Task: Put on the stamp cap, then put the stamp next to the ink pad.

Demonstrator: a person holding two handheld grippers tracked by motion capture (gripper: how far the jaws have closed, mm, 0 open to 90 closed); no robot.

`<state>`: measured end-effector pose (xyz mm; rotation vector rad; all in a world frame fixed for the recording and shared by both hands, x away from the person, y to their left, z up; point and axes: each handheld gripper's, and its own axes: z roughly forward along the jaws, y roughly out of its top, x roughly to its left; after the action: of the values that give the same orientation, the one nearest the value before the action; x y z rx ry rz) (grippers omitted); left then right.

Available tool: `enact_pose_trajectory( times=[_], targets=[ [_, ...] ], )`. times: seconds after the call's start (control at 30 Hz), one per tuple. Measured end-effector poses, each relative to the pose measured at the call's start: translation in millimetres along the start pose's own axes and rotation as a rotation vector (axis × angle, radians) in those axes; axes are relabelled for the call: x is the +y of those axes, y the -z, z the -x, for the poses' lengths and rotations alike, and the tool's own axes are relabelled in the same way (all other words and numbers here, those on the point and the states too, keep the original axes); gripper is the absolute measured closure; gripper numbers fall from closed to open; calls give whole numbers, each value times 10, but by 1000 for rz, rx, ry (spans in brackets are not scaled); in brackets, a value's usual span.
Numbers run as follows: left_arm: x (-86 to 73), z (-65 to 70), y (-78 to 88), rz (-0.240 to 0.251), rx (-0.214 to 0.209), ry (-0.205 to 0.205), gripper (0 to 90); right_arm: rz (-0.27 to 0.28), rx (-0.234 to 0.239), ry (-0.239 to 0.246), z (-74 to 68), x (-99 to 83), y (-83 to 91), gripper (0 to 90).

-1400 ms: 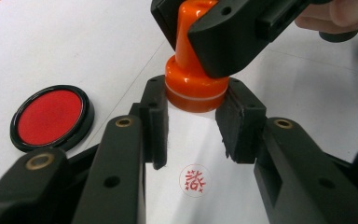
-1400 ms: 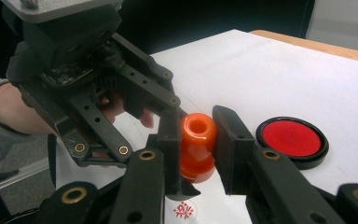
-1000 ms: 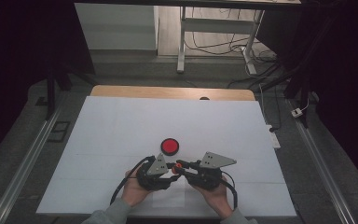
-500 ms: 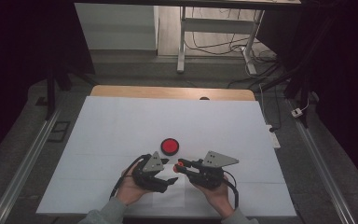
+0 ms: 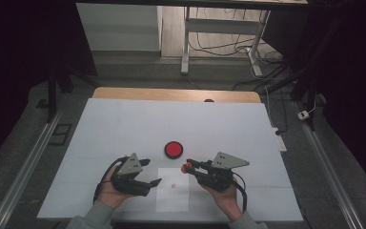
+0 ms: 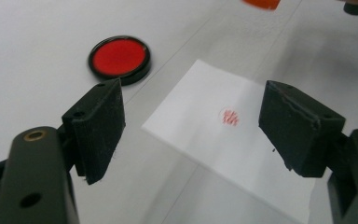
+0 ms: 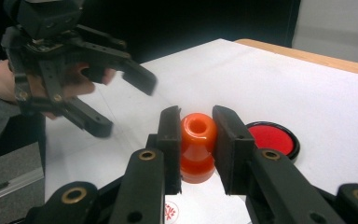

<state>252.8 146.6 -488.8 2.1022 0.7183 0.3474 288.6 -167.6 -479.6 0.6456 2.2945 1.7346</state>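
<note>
My right gripper [image 7: 197, 135] is shut on an orange stamp [image 7: 197, 144], held level just above the table; from above the stamp [image 5: 187, 168] shows at its tips. A round red ink pad [image 5: 174, 149] lies just beyond. A white paper sheet [image 5: 172, 190] with a small red stamp mark [image 6: 230, 116] lies between the hands. My left gripper [image 5: 152, 172] hovers at the sheet's left edge. Its jaws have just been opening and now stand wide apart with nothing between them [image 6: 191, 126]; only the paper lies below.
The white table top [image 5: 124, 129] has a wooden strip [image 5: 171, 94] along its far edge. Metal rails [image 5: 24, 171] run down both sides. A desk frame and cables [image 5: 248, 43] stand on the floor beyond.
The left gripper has drawn back to the left, away from the right gripper's tips, and its jaws have opened wide. The right gripper and stamp have stayed put.
</note>
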Motion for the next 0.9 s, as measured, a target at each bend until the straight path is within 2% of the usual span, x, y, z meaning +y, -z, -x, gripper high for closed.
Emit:
enact_pose_trajectory(
  times=[0.23,0.43,0.7,0.9],
  targets=[
    [-217,-117,232,9,30,43,233,4,-20,-2,52,4,43,730],
    [-356,-177,347,4,43,69,239,5,-31,-3,87,4,71,730],
    [-417,-234,370,-1,51,90,242,4,-24,1,105,13,71,730],
    [-419,-257,374,3,53,100,241,-4,-35,3,156,8,72,730]
  ],
)
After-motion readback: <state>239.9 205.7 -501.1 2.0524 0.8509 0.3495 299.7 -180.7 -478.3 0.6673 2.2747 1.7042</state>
